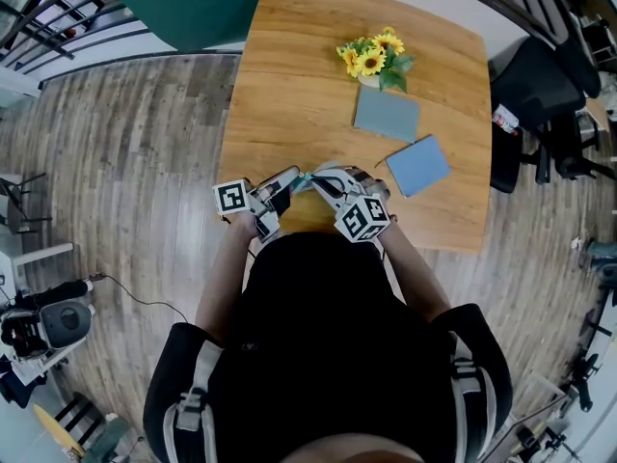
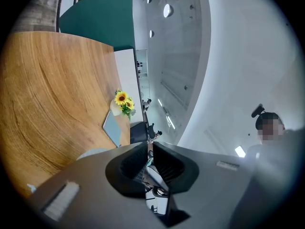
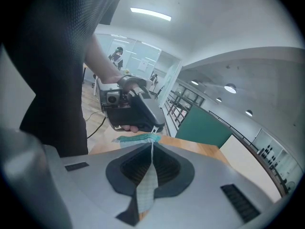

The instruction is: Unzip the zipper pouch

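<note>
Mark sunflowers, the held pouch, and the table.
sunflowers (image 1: 374, 58), head view, the yellow blooms.
pouch (image 3: 147, 190), right gripper view, checked fabric between the jaws.
table (image 1: 289, 85), head view, bare wood left of the flowers.

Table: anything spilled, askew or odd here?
Nothing stands out. The sunflowers stand upright, a grey square and a blue square lie flat, and the left gripper and right gripper grip the pouch at the table's near edge.

Light wooden surface (image 1: 289, 85) with a small bunch of sunflowers (image 1: 374, 58) near its far edge. A grey-blue pad (image 1: 387, 114) lies just in front of them, and a bluer pad (image 1: 417, 165) sits angled toward the right edge. There's a black chair (image 1: 540, 85) off the right side, a green panel (image 1: 193, 3) past the far-left corner, and plank floor (image 1: 116, 162) all round.
</note>
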The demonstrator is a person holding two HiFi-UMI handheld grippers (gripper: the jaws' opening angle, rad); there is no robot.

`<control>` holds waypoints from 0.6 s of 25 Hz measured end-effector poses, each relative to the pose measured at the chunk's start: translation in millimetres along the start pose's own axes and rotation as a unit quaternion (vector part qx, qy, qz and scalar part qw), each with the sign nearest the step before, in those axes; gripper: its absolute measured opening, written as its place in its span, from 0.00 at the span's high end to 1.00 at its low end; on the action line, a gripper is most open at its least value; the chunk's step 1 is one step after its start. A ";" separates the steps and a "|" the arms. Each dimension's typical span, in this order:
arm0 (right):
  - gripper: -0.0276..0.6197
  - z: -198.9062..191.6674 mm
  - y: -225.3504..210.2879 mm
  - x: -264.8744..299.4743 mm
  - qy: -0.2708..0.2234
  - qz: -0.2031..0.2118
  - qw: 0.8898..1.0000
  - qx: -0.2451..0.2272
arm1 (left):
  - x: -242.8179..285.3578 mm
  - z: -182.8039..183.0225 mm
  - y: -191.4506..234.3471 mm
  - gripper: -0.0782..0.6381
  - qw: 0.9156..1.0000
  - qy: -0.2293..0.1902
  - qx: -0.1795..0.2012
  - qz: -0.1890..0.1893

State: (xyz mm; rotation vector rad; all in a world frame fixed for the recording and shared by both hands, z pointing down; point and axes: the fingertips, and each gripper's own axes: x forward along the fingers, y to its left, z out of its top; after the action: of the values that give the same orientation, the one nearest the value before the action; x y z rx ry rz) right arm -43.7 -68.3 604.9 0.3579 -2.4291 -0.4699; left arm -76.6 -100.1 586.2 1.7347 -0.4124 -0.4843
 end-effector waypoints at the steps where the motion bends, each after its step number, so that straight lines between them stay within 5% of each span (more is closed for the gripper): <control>1: 0.94 0.1 0.2 0.5 0.000 0.000 1.000 0.000 | 0.2 0.1 -0.3 0.87 1.000 0.001 0.000 0.000; 15: 0.94 2.2 2.0 -2.3 0.001 -0.010 1.000 0.014 | -2.3 -4.0 1.4 0.88 0.999 0.009 0.035 0.035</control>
State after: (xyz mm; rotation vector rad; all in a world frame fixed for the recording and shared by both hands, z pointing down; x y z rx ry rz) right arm -43.5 -65.2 602.8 0.3958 -2.4346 -0.4445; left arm -76.5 -95.9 588.5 1.7841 -0.4803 -0.4083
